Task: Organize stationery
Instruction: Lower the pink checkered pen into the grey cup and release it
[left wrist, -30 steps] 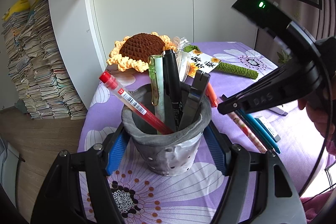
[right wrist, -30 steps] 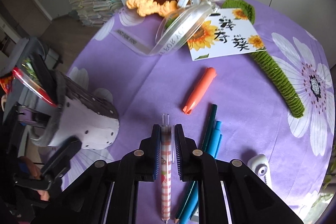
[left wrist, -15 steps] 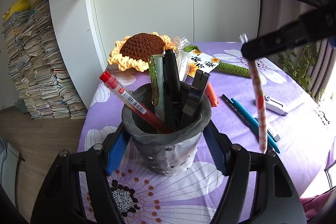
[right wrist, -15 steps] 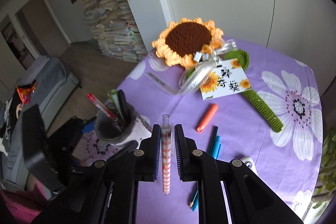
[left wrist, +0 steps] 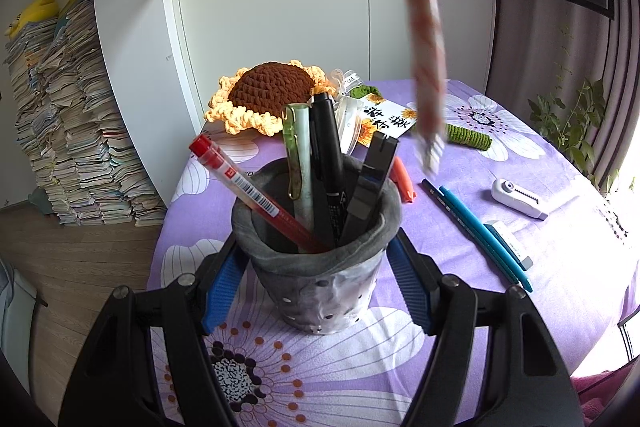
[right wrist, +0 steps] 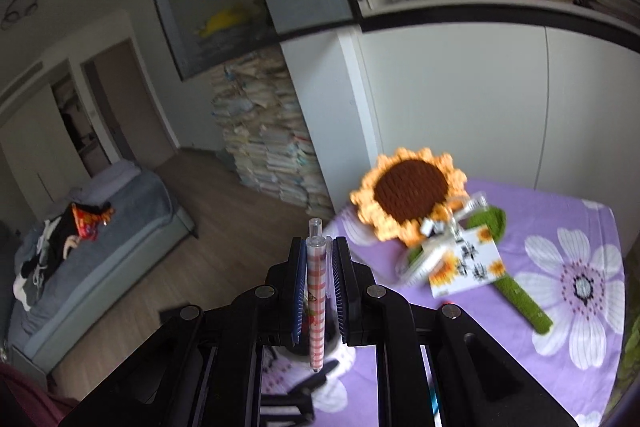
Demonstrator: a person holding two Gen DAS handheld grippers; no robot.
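My left gripper point(left wrist: 316, 255) is shut on a grey pen cup point(left wrist: 320, 267) that stands on the purple flowered tablecloth point(left wrist: 500, 307). The cup holds several pens, among them a red one point(left wrist: 248, 191). My right gripper point(right wrist: 318, 255) is shut on a red-and-white checked pen point(right wrist: 317, 291). In the left wrist view this pen point(left wrist: 426, 47) hangs blurred and tilted, high above the cup's right rim. The right gripper's body is out of the left wrist view.
On the cloth right of the cup lie teal pens point(left wrist: 480, 231), an orange marker point(left wrist: 402, 179), a white correction tape point(left wrist: 518, 197) and an eraser point(left wrist: 508, 239). A crochet sunflower point(left wrist: 268, 95) with a card lies behind. Stacked books point(left wrist: 64, 123) stand left.
My right gripper has lifted the checked pen off the table and carried it up and left, high above the cup. The left gripper and cup have not moved.
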